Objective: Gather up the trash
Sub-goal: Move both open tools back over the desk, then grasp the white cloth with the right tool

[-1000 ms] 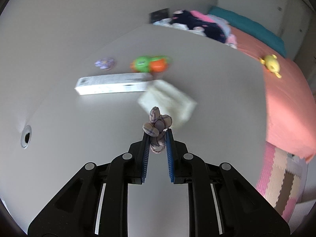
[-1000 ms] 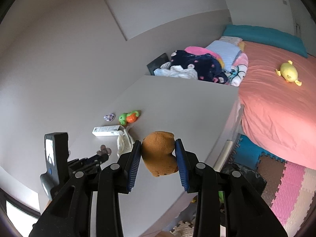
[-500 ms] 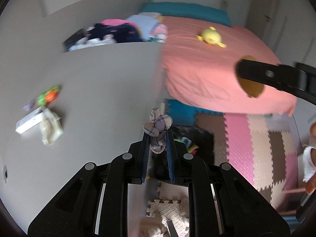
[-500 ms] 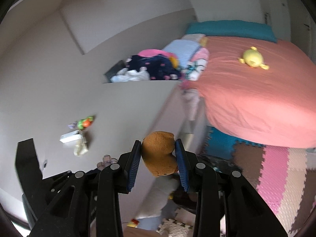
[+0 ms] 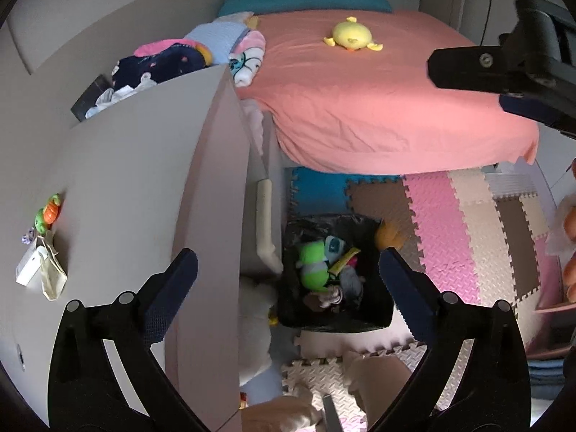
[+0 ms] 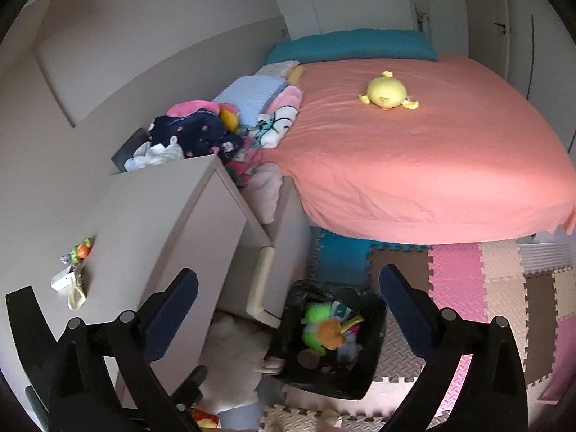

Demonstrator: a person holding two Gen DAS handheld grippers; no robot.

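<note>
A black bin [image 5: 374,318] lined with a black bag stands on the floor mats by the table; it also shows in the right wrist view [image 6: 372,378]. It holds a green plush [image 5: 313,262], the small plaid toy [image 5: 331,295] and other bits. The brown plush [image 6: 331,334] is blurred above the bin's contents; in the left wrist view it shows at the bin's far rim [image 5: 388,235]. My left gripper [image 5: 288,288] is open and empty above the bin. My right gripper [image 6: 288,306] is open and empty above it too.
A grey table [image 5: 136,187] stands left of the bin, with a white box [image 5: 28,270], a beige pouch [image 5: 52,280] and a green-orange toy [image 5: 46,214] at its far end. A bed with a coral sheet [image 6: 414,165] and a yellow plush [image 6: 387,91] lies behind. Foam mats [image 5: 468,234] cover the floor.
Both grippers swung from the table to above the bin and opened. The plaid toy left the left gripper and lies in the bin. The brown plush left the right gripper.
</note>
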